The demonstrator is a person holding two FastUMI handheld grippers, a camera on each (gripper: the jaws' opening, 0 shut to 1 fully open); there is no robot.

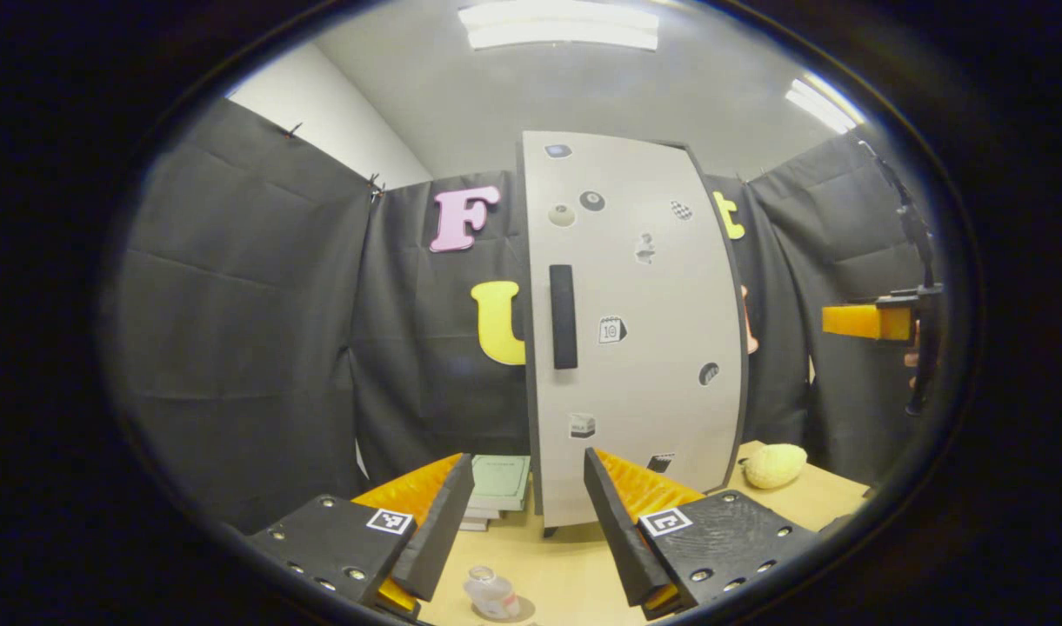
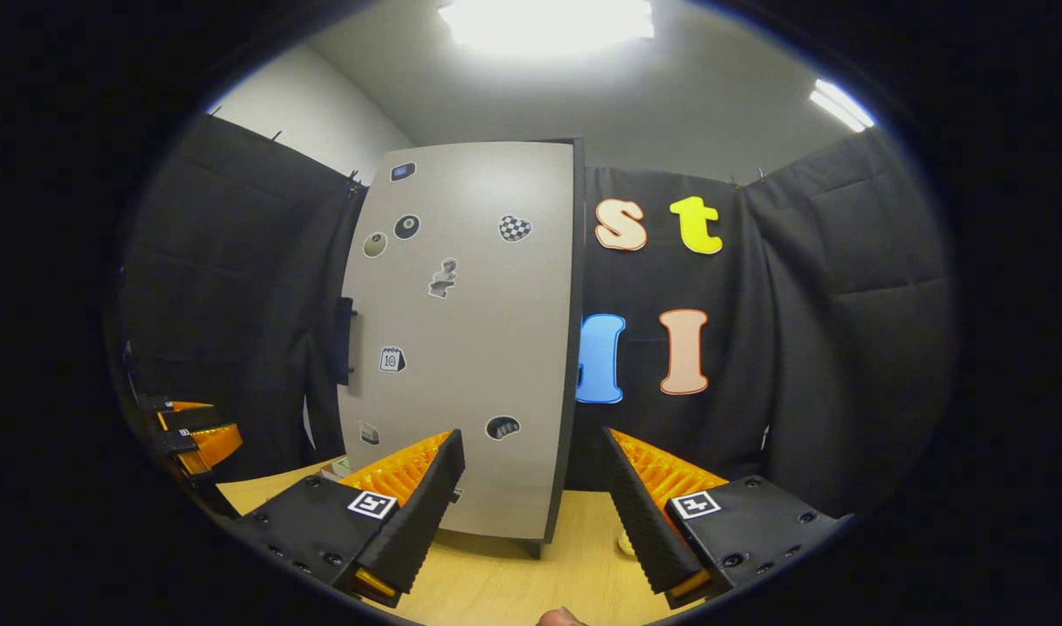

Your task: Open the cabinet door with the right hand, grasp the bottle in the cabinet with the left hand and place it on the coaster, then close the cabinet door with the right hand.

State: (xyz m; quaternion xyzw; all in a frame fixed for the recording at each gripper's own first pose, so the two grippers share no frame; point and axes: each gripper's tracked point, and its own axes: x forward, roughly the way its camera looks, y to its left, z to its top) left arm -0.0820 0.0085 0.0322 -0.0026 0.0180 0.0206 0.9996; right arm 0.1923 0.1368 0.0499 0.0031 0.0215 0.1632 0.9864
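Your left tool is released, its fingers spread wide with nothing between them. Just below it the bottle stands on the coaster on the table. Your right tool is released too, its fingers apart over the table. Farther back the cabinet door is closed, its dark handle untouched. A stack of books lies beside the cabinet.

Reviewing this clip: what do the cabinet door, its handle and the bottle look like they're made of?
Cabinet door: likely painted or laminated board, a flat matte grey face carrying stickers. Handle: matte black bar, plastic or coated metal; I cannot tell which. Bottle: clear plastic by its see-through body, standing on the wood-look table.
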